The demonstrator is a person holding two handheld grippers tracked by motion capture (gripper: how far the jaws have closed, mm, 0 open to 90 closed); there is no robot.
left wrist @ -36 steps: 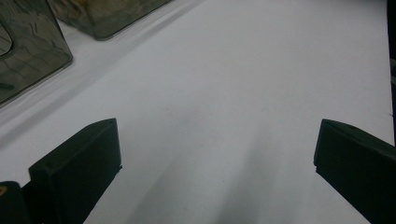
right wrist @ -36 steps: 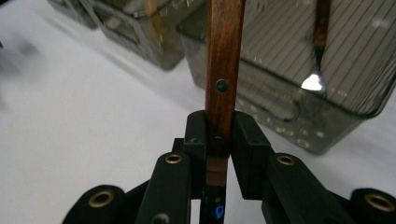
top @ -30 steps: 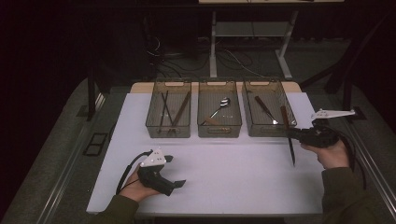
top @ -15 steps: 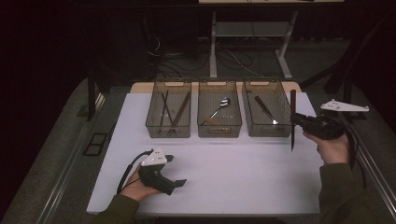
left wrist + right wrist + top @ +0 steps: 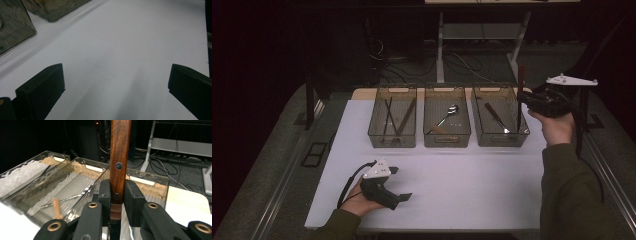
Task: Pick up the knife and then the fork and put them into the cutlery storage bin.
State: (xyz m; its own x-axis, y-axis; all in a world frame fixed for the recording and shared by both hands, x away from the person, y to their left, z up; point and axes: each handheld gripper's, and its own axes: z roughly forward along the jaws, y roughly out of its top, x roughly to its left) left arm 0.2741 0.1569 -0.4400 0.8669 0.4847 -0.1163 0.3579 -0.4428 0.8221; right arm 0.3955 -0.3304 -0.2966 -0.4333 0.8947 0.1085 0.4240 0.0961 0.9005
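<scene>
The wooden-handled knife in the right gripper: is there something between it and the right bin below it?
Nothing visible blocks it. The right gripper holds the wooden-handled knife upright at the right bin, whose top is open. One utensil already lies inside, left of the knife's tip, so the knife may land beside it.

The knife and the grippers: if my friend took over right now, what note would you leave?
Right gripper: shut on the knife by its wooden handle, held upright, blade down, over the right bin.
Left gripper: open, holding nothing, resting low on the white mat.
Bins: left bin holds chopsticks; middle bin holds a spoon; the right bin already has one knife lying in it.
Done: knife picked up and brought to the right bin.
Left: probably lower it into that bin and let go.
</scene>
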